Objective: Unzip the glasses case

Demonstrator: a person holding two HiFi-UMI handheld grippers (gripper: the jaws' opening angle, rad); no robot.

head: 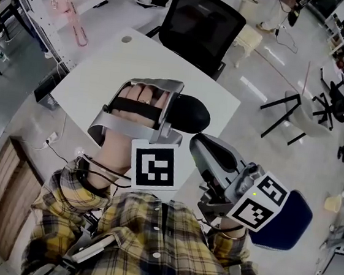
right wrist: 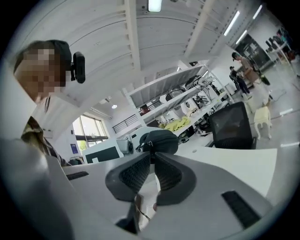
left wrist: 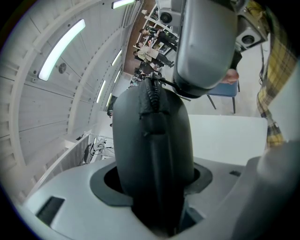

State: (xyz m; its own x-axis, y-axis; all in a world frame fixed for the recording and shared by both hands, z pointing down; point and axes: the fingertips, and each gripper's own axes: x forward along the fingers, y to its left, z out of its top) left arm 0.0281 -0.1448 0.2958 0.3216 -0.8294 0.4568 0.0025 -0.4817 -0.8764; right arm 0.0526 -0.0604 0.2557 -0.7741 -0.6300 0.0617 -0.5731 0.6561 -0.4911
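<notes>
Black glasses case (head: 190, 113) is held up in the air over the white table (head: 106, 65), not resting on it. The left gripper (head: 176, 111) is clamped across the case body. In the left gripper view the shell fills the gap between the jaws, with the zipper track (left wrist: 152, 101) running up the middle, facing the camera. It looks like a semi-rigid fabric-covered shell: light, slightly springy, not fragile, and the matte cloth should give decent friction. Judgement: hold it across the broad faces as now and keep the pads off the seam so the slider can travel. The right gripper (right wrist: 151, 158) sits at the far end of the case. Its jaws are drawn together at the tips, apparently pinching the small zipper pull (right wrist: 148, 146) right at the end of the case. The tab is tiny and thin, so it's the likely slip point. The pull should go along the track, not away from it, with the left clamp resisting twist. The track looks closed along all of its visible length, so unzipping is barely started, if at all.
</notes>
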